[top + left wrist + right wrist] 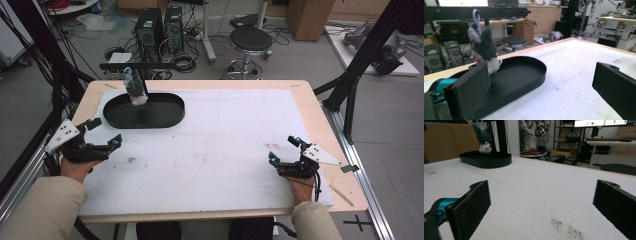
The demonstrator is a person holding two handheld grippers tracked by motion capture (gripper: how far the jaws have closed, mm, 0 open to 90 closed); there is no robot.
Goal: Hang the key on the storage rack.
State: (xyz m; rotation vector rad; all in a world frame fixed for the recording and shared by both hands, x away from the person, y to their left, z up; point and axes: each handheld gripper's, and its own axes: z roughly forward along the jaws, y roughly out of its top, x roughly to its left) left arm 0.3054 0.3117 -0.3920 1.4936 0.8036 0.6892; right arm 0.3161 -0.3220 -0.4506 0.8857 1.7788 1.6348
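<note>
White counter (215,145): plush toy (135,93) hangs over black tray (165,114), far left; left claw (104,133) near tray, empty, jaws wide; right claw (285,150) near right, empty, jaws wide.

— How is the light on the table (225,145)?
— Even and soft from overhead, the white surface bright without glare. The black tray (165,116) throws only a faint shadow.
— Sharpness?
— The high view is a bit soft and grainy (low resolution more than blur). In the left gripper view the near jaws are fuzzy, and the plush toy (484,47) looks reasonably crisp. The background shelves wash out, with a monitor (602,122) glowing overexposed in the right gripper view.
— Distortion?
— Slight wide-angle bending at the edges.
</note>
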